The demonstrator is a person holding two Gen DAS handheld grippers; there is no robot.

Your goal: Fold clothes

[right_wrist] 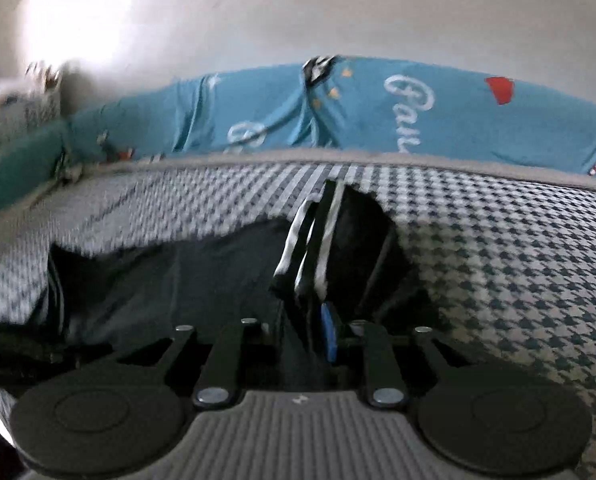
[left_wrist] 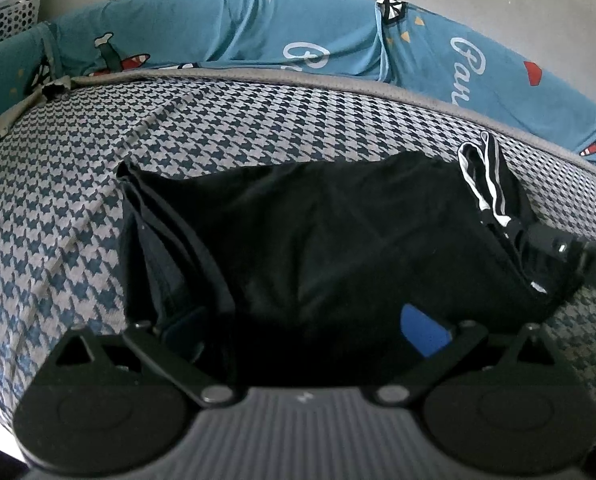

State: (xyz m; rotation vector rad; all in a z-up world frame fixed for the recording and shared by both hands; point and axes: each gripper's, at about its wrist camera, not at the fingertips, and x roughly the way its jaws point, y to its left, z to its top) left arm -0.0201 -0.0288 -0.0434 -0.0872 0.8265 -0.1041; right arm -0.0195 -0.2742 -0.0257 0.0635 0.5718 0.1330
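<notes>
Right fingers pinch striped edge of black garment; left fingers spread over it; houndstooth bedcover clear rightward.

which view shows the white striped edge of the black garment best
The left wrist view: the striped edge is sharp there, pinched by the right tool. The right wrist view shows the stripes close but motion-blurred.

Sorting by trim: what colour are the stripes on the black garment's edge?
White stripes on the black garment, clearest in the right wrist view.
</notes>
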